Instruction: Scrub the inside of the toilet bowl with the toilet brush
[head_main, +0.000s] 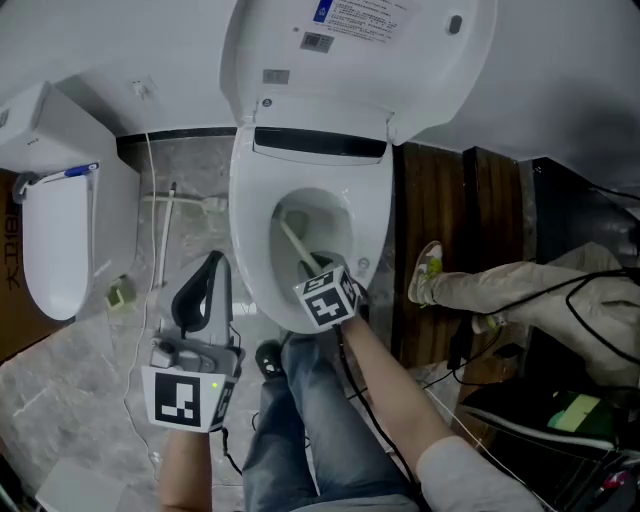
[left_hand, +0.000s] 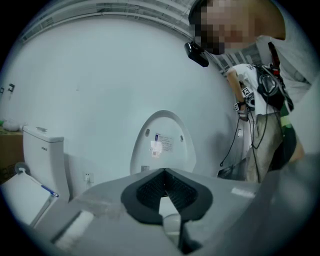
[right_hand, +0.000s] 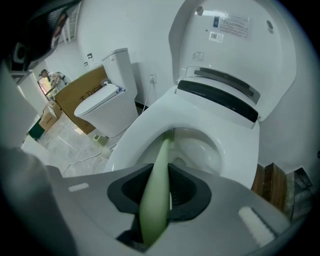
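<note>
The white toilet stands with its lid (head_main: 360, 50) raised and its bowl (head_main: 335, 215) open in the middle of the head view. My right gripper (head_main: 322, 272) hangs over the front rim and is shut on the pale green handle of the toilet brush (head_main: 293, 240), which slants down into the bowl. In the right gripper view the handle (right_hand: 157, 180) runs between the jaws of the right gripper (right_hand: 160, 189) toward the bowl (right_hand: 205, 150). My left gripper (head_main: 213, 262) is held left of the toilet, pointing away from the bowl, shut on nothing; the left gripper (left_hand: 165, 194) faces the lid (left_hand: 162, 145).
A second toilet (head_main: 55, 240) with its lid down stands at the left, with a cable and a small green object (head_main: 120, 292) on the marble floor. Another person's leg and shoe (head_main: 427, 272) lie on the wood strip at the right; that person (left_hand: 260, 115) stands nearby.
</note>
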